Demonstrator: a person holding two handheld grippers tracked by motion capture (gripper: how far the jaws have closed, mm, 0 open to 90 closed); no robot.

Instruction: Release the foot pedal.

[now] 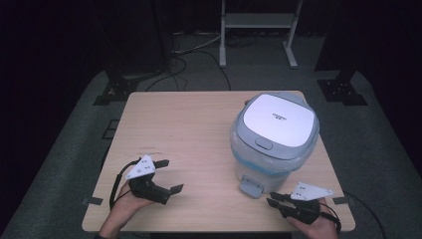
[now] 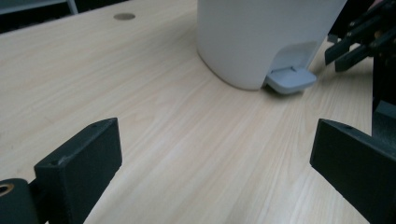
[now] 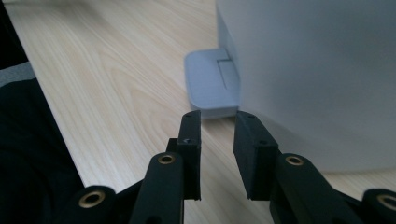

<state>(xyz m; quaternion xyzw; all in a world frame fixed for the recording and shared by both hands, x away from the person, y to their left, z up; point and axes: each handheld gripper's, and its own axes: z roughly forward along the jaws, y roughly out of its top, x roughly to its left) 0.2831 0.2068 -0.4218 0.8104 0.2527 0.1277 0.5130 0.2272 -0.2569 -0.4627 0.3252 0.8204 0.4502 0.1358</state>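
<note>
At the near edge of the counter the person's two hands hold the tools. The right gripper sits at the near right corner, its jaws brought close together with a narrow gap left between them and nothing in it. In the right gripper view those jaws point straight at the grey foot pedal, their tips just short of its near lip. The left gripper rests by the near left part of the counter, jaws spread wide and empty, aimed across bare wood toward the bin.

The step in hand looks like pressing the pedal to lift the lid. To do it well, the right gripper should go forward a little so the nearly closed jaws land on the flat top of the pedal rather than its rim, then push down steadily; a glancing push could slide the light bin along the wood. The left gripper could steady the bin's wall.

The right hand lies low, wrist near the counter edge, the tool level. The left hand cups its tool from below.

Beyond them the pedal bin stands upright on the right half of the counter, its white lid shut.
</note>
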